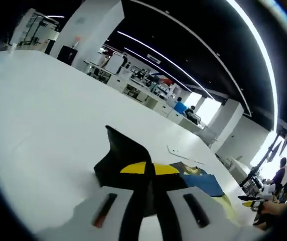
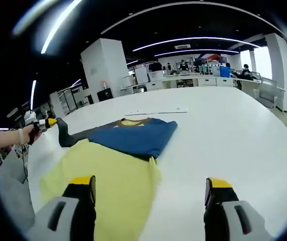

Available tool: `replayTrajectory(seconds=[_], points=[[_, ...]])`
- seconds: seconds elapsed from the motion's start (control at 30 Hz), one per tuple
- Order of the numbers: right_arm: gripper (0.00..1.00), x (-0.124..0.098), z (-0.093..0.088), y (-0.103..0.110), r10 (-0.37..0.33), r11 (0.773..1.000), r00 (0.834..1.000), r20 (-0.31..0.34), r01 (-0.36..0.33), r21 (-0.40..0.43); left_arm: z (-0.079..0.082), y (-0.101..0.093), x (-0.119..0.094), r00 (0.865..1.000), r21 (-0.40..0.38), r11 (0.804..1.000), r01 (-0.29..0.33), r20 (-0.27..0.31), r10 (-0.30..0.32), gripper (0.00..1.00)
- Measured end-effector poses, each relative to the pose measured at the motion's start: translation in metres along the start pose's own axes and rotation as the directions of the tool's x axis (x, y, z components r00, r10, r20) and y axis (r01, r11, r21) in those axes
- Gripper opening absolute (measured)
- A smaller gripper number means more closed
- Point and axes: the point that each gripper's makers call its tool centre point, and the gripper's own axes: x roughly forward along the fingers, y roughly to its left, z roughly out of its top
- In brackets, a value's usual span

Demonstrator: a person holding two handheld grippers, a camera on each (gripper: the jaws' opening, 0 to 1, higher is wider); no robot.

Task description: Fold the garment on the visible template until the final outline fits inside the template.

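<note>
Left hand-held gripper (image 1: 151,193) pinching dark garment (image 2: 133,134) sleeve, right hand-held gripper (image 2: 151,193) spread above yellow template (image 2: 108,186).

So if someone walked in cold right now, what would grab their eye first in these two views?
Probably the garment spread on the white table: a blue part folded over a large yellow part, lying just ahead of the open right gripper. Next, the left gripper, which is shut on a dark flap of cloth and lifts it off the table in the left gripper view. Behind it all is a big office with strip lights.
</note>
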Motion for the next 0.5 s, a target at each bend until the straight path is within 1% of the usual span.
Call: replayTrajectory(seconds=[0.03,0.07,0.13,0.23,0.33,0.5], points=[[0.90,-0.001,0.000,-0.001,0.000,1.000,1.000,0.003,0.000,0.005,-0.002,-0.006,0.005,1.000,0.004,1.000,0.014,-0.011,-0.014,0.00],[0.90,-0.002,0.000,-0.002,-0.003,1.000,1.000,0.006,0.003,0.011,-0.001,-0.006,0.014,0.999,0.014,1.000,0.026,-0.019,-0.025,0.00],[0.90,-0.003,0.001,-0.003,-0.004,1.000,1.000,0.013,0.004,0.019,-0.003,-0.016,0.024,0.999,0.014,0.999,0.046,-0.028,-0.046,0.00],[0.90,-0.004,0.000,-0.001,0.004,0.999,1.000,0.010,-0.004,0.032,-0.005,-0.027,0.037,0.996,0.014,0.997,0.072,-0.045,-0.071,0.00],[0.90,-0.005,-0.001,-0.001,-0.001,1.000,1.000,0.009,0.001,0.024,-0.010,-0.040,0.047,0.994,0.028,0.995,0.091,-0.062,-0.089,0.00],[0.90,-0.003,-0.005,-0.001,0.000,0.999,1.000,0.002,0.000,0.035,-0.018,-0.067,0.070,0.984,0.039,0.988,0.151,-0.096,-0.147,0.00]])
